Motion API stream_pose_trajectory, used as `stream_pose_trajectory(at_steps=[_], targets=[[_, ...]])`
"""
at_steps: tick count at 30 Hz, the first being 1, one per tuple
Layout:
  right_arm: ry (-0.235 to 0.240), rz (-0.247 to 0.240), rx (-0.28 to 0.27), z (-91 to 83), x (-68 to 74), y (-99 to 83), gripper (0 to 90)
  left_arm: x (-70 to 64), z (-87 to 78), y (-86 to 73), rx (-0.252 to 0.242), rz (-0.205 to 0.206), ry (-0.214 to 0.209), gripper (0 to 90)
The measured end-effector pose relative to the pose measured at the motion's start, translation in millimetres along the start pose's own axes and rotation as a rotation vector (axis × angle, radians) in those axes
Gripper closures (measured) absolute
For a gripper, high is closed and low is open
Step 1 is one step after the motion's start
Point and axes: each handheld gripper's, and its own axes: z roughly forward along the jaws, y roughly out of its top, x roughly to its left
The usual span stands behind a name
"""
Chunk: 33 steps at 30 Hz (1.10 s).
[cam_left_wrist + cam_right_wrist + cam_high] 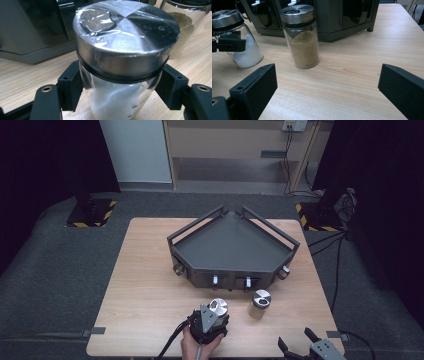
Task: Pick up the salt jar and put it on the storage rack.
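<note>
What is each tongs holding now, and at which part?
The left tongs grip the jar of white powder on its glass body just under the metal lid. The right tongs are open, holding nothing.

The rack (232, 247) stands on the table (145, 285), towards its far edge. Before the rack, near the front edge, two jars stand apart. The white-powder jar (217, 308) is left, between the jaws of the left gripper (210, 320). The brown-powder jar (260, 303) is right. The right gripper (299, 344) is at the front right corner.
</note>
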Motion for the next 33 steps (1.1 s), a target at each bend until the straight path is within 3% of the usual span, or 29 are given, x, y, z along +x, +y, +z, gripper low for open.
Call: stream_pose_trajectory(at_steps=[9,11,13,17,19,24,26,30,33], targets=[[0.001,0.000,0.002,1.0,-1.5,-0.3,2.4,6.2,0.2,4.4,0.015,0.012,-0.023,30.1],[0.002,-0.002,0.001,0.7,-3.1,-0.2,2.5,7.0,-0.7,6.6,0.016,-0.007,-0.024,30.2],[0.002,-0.002,-0.003,0.6,-4.0,-0.4,2.5,5.0,-5.6,10.3,0.001,0.032,-0.031,30.2],[-0.002,0.003,-0.003,0.0,-5.7,-0.3,2.5,3.0,-13.6,15.7,-0.031,0.041,-0.049,30.2],[-0.004,0.003,-0.003,-0.1,-5.8,-0.3,2.5,4.0,-17.9,22.9,-0.047,0.038,-0.066,30.2],[-0.001,0.002,-0.003,0.2,-4.4,-0.3,2.4,10.3,-28.9,46.3,-0.110,0.032,-0.052,30.2],[0.000,0.002,-0.003,0.3,-3.8,-0.4,2.4,12.3,-28.5,51.1,-0.118,0.030,-0.046,30.2],[0.001,0.002,-0.002,0.8,-3.8,-0.3,2.5,21.4,-21.0,81.2,-0.139,0.062,-0.008,30.2],[0.000,0.004,-0.002,0.6,-4.2,-0.3,2.5,24.8,-16.8,93.2,-0.147,0.069,0.007,30.2]])
